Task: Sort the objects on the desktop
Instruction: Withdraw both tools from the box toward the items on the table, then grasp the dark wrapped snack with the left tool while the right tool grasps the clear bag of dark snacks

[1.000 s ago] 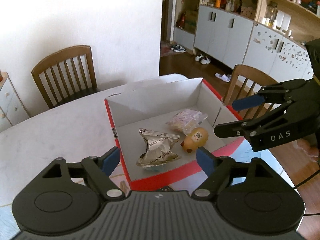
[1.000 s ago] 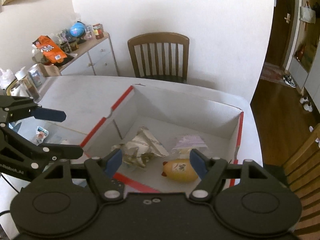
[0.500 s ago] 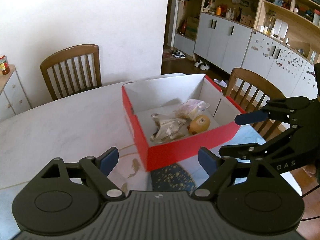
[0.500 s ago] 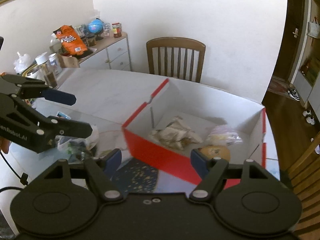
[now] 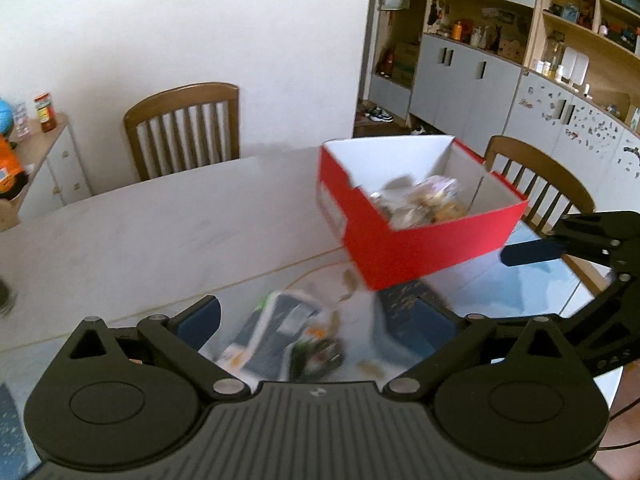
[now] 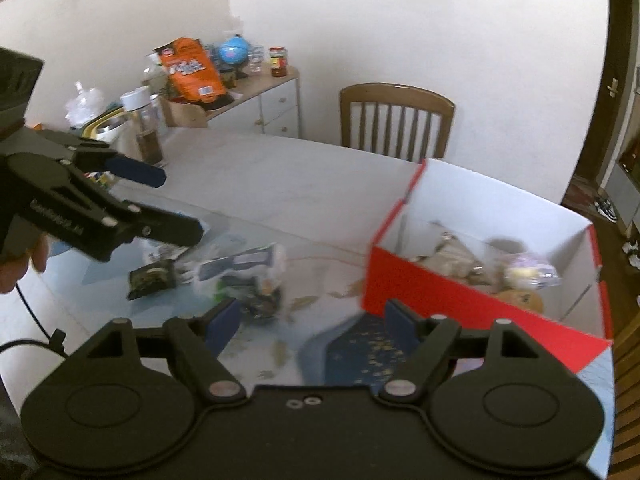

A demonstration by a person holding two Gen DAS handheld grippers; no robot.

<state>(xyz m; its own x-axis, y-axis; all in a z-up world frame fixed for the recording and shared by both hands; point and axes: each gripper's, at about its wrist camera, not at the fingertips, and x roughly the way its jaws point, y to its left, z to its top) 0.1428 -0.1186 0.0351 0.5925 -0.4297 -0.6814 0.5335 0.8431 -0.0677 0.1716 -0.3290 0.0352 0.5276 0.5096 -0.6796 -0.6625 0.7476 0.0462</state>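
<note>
A: Where do the task's things lie?

B: One red box (image 5: 420, 248), white inside, stands on the worktop (image 5: 160, 232) toward its far right side. Three things show in it, blurred: a crumpled silver packet (image 6: 452, 256), a pale clear bag (image 6: 532, 272) and a rounded yellow-brown item (image 6: 524, 300). Loose on the worktop, nearer the cameras, lie a clear bag of mixed packets (image 6: 244, 276) and, just to its left, one dark small packet (image 6: 152, 278).

A: And the fingers of each gripper?

B: The left gripper (image 5: 320, 322) has its two blue-padded fingers (image 5: 200, 322) spread wide, having just opened further. Nothing is clamped; the bag of mixed packets shows in the gap below them, and contact cannot be told through the blur. The right gripper (image 6: 308, 326) has two fingers (image 6: 224, 326) apart, having opened slightly, with bare worktop and a dark blue patterned patch (image 6: 356, 356) showing between them. They grip nothing.

A: Does each gripper show in the other's view?

B: Yes. The left one enters the right wrist view from the left edge, above the dark small packet, part of a hand (image 6: 24, 260) beneath it. The right one enters the left wrist view at the right edge, beside the box.

A: The surroundings, counted?

B: Two wooden chairs: one (image 5: 184, 128) at the far edge, one (image 5: 536, 184) behind the box. One low cabinet (image 6: 256, 100) carries an orange snack bag (image 6: 192, 68), a small globe (image 6: 234, 50) and a jar (image 6: 278, 62).
</note>
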